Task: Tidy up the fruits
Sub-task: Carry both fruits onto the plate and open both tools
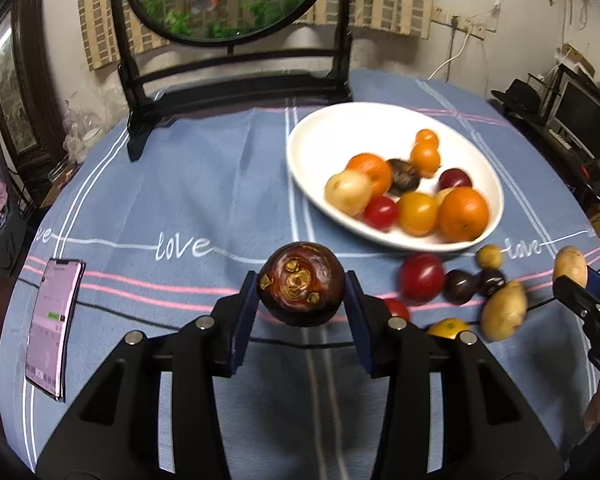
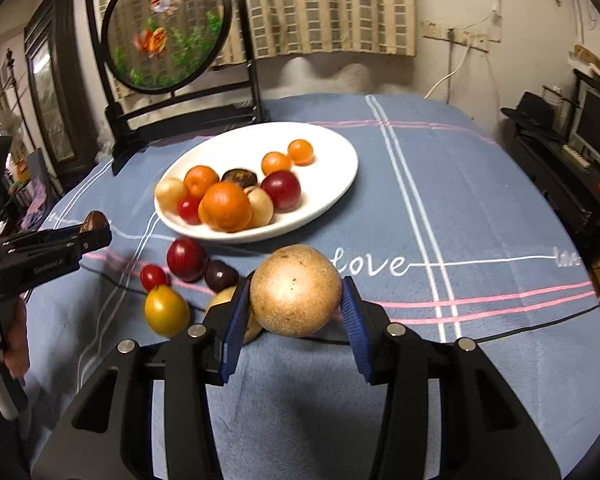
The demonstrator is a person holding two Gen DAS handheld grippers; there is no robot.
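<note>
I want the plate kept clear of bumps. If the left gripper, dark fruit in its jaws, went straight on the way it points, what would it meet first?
Probably bare tablecloth just left of the plate: the left gripper points down past the fruit at open cloth. Depth is unclear, so the plate's near rim could be grazed.

Blue tablecloth, "love" lettered across it. Phone laid flat near its left edge, screen lit. Round fish panel stood upright in a black frame at the back.
</note>
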